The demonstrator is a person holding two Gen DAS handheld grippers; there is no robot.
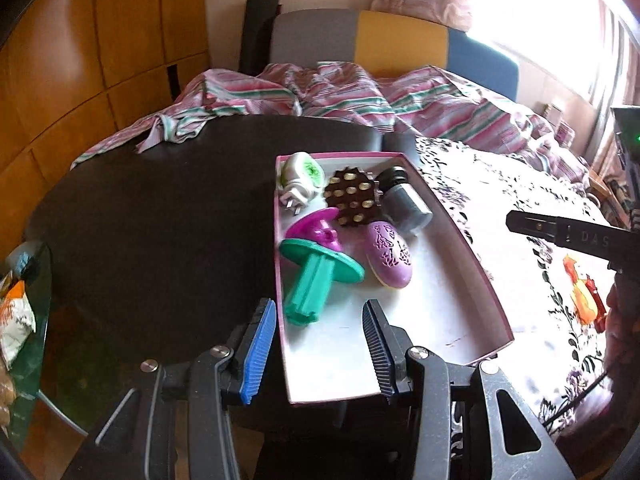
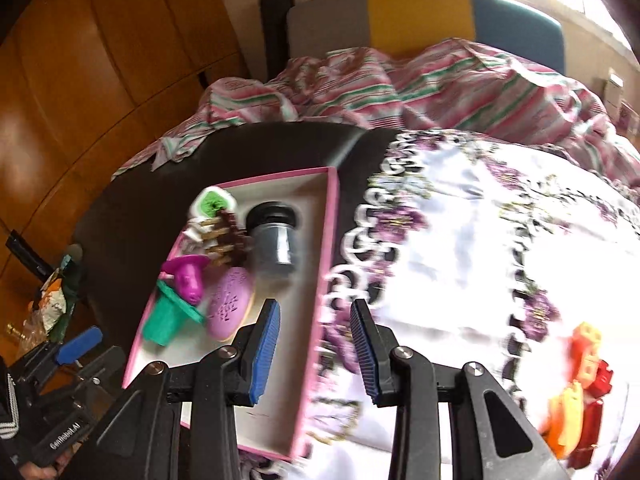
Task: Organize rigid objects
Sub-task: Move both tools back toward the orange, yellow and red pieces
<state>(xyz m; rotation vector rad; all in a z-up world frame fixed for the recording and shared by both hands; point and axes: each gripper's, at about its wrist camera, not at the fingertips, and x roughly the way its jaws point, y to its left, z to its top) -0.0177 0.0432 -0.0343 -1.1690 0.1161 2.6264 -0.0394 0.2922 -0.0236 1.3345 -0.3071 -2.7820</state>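
A shallow white box with a pink rim (image 1: 460, 240) (image 2: 332, 216) lies on the dark round table. Inside it are a white and green plug (image 1: 302, 178), a brown studded disc (image 1: 352, 198), a grey jar with a black lid (image 1: 404, 202) (image 2: 276, 240), a magenta piece (image 1: 316, 230), a teal mushroom-shaped piece (image 1: 316, 280) (image 2: 166, 318) and a purple oval (image 1: 388, 254) (image 2: 230, 304). My left gripper (image 1: 318, 350) hovers open over the box's near left corner, holding nothing. My right gripper (image 2: 316, 350) hangs open and empty above the box's right wall. Orange, yellow and red toy pieces (image 2: 580, 392) (image 1: 584, 296) lie on the floral cloth.
A white cloth with purple flowers (image 2: 480, 240) covers the right half of the table. Striped pink and green bedding (image 1: 340, 96) is piled behind it. Wooden cabinets (image 1: 80, 60) stand at the left. A glass side table with snack bags (image 1: 16, 312) sits at the near left.
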